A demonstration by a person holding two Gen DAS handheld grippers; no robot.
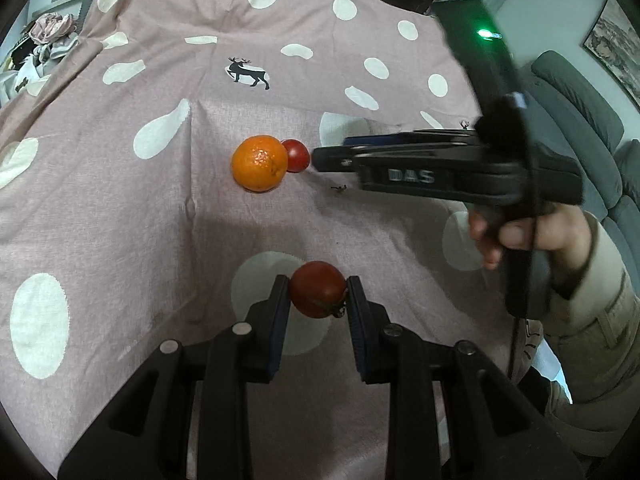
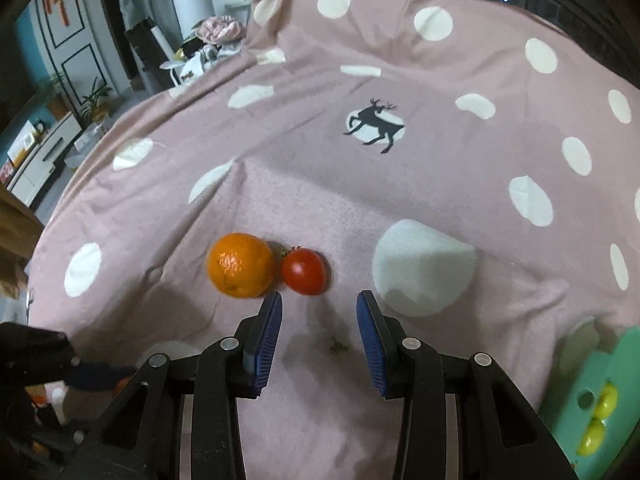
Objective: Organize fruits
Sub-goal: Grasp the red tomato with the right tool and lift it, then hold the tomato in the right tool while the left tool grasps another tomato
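My left gripper is shut on a dark red tomato, held just above the pink dotted cloth. Farther out on the cloth an orange lies touching a second red tomato. In the left wrist view my right gripper reaches in from the right, its tips right beside that second tomato. From its own camera the right gripper stands open with nothing between its blue pads, just short of the tomato and the orange.
A green tray with yellow-green fruits in its holes sits at the lower right of the right wrist view. A small stem scrap lies on the cloth. A hand and beige sleeve hold the right gripper. Grey sofa beyond the right edge.
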